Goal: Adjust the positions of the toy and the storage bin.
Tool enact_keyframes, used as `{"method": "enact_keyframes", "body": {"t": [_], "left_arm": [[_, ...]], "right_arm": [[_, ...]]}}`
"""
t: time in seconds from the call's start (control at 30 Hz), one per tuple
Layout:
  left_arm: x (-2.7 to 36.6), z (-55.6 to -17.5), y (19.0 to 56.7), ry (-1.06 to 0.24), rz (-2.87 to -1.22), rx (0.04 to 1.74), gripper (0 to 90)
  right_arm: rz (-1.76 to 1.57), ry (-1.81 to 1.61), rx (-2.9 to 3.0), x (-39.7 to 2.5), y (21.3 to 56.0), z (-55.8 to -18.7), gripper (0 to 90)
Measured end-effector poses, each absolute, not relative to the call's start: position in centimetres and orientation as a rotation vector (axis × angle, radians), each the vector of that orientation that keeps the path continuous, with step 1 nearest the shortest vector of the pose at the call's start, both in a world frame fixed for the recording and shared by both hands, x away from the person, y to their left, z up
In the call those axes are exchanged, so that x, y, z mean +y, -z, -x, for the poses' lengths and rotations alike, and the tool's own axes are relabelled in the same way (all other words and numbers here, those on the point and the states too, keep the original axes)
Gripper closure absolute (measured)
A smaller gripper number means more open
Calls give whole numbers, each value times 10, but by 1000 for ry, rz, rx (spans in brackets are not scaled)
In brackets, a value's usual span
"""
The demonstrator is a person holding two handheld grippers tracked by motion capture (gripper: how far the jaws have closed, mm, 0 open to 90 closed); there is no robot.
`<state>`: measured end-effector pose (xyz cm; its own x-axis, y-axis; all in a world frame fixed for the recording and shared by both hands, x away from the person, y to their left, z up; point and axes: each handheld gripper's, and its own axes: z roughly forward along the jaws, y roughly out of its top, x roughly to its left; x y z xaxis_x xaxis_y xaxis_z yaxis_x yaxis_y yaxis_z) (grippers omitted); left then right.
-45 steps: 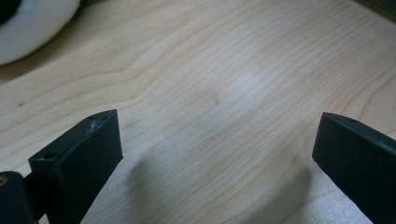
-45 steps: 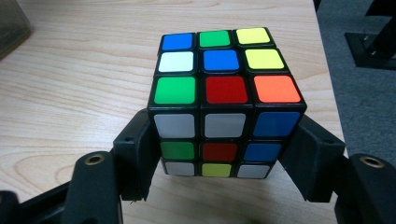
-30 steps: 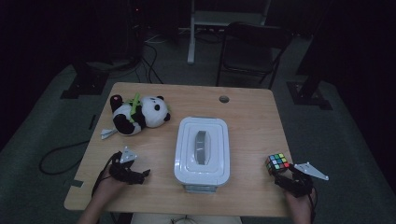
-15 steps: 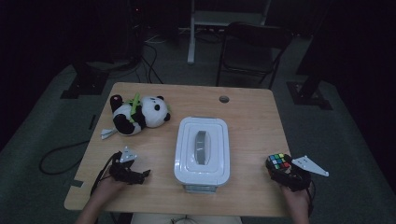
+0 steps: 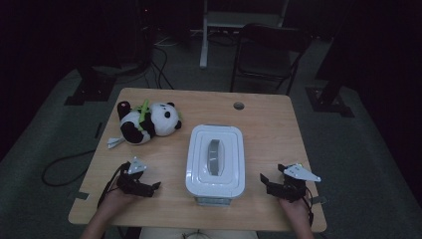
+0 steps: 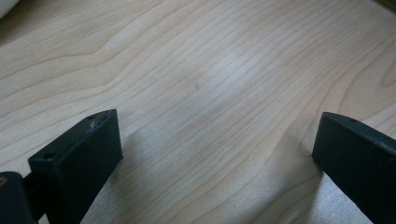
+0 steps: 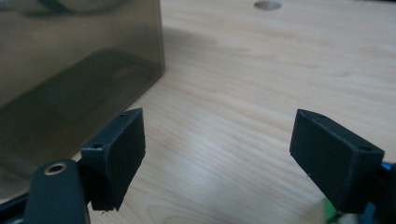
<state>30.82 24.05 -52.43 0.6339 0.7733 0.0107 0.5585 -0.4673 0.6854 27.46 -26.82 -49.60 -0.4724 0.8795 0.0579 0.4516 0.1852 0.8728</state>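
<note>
My left gripper (image 5: 153,188) rests on the wooden table (image 5: 268,124) near its front left, and its jaws stand wide apart. In the left gripper view this gripper (image 6: 215,154) has bare wood between its jaws. My right gripper (image 5: 267,184) lies at the front right and is open, pointing toward the white-lidded box (image 5: 215,159). Nothing sits between the jaws of the right gripper (image 7: 217,144) in its own view. The box's translucent wall (image 7: 79,70) stands just to their left. Small blue and green patches (image 7: 329,212) peek from behind the right jaw.
A plush panda (image 5: 147,122) lies on the table's back left. A round cable hole (image 5: 239,105) is near the far edge and is the cable hole (image 7: 267,5) seen in the right gripper view. A chair (image 5: 266,50) stands beyond the table. Cables trail on the floor at the left.
My right gripper has moved left toward the box. The coloured cube that lay just left of it is now covered by the gripper. The left gripper has stayed put.
</note>
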Motion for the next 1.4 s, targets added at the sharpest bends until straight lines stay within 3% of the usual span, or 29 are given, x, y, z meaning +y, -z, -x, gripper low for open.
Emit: {"method": "enact_keyframes", "body": {"t": [0.33,1.17,1.4], "left_arm": [[241,-309,524,-420,-2204,1024,20],[246,-313,520,-388,-2201,1053,23],[256,-319,499,-422,-2160,1040,24]], "right_arm": [[-1239,-1171,2134,-255,517,-284,115],[-1207,-986,2282,-239,528,-293,146],[-1206,-992,2294,-239,528,-293,145]]}}
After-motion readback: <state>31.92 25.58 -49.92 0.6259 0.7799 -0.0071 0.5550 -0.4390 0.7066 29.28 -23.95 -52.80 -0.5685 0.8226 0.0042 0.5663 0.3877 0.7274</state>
